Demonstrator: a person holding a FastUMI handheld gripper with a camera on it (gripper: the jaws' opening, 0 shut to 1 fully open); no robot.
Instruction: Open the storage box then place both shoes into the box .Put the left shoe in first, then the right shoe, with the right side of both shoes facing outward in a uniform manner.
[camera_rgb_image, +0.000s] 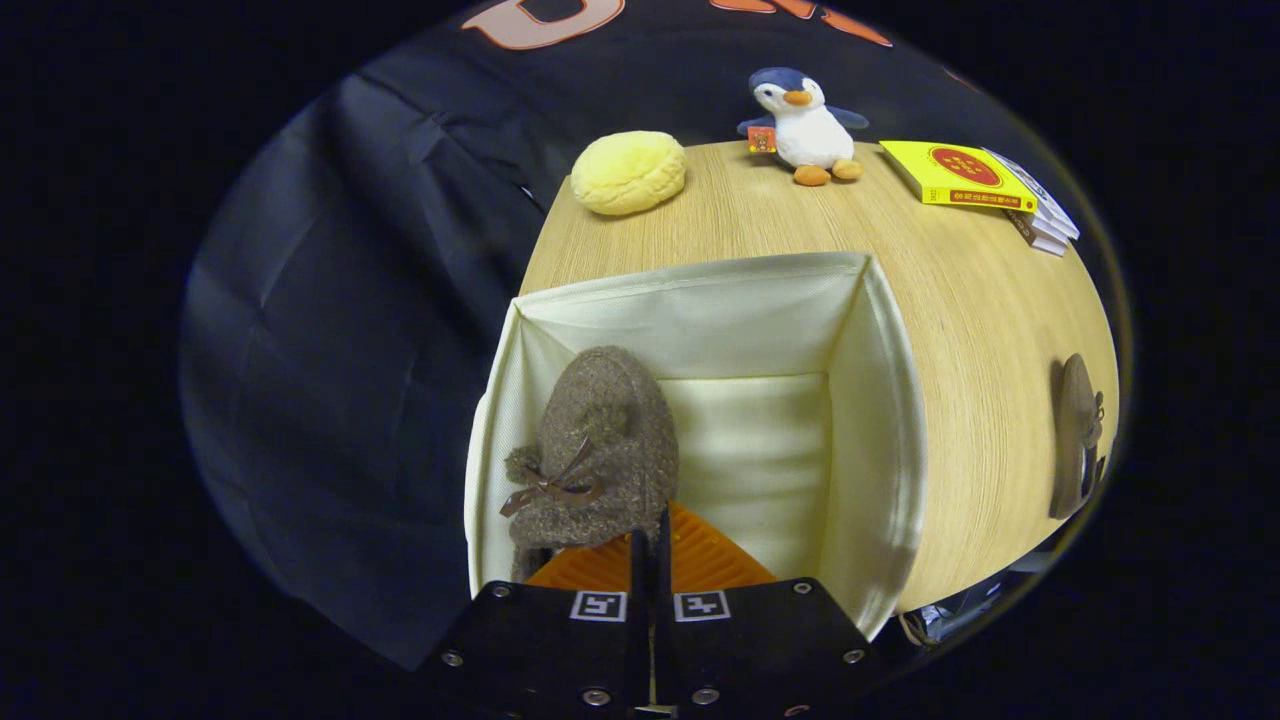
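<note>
Claw (650, 540) over the open storage box (890, 400), one shoe inside.

The orange fingers (700, 560) sit pressed together with nothing between them, just behind a brown fuzzy shoe (600, 440) with a ribbon bow that stands against the box's left wall. The second shoe (1078, 435) lies on the worktop (980, 320), well right of the box. Beyond the box sit a yellow cushion (628, 172), a plush penguin (805, 125) and a stack of books (965, 175).

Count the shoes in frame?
2. One shoe in the box, just ahead of the shut gripper; the other shoe on the table right of the box.
</note>
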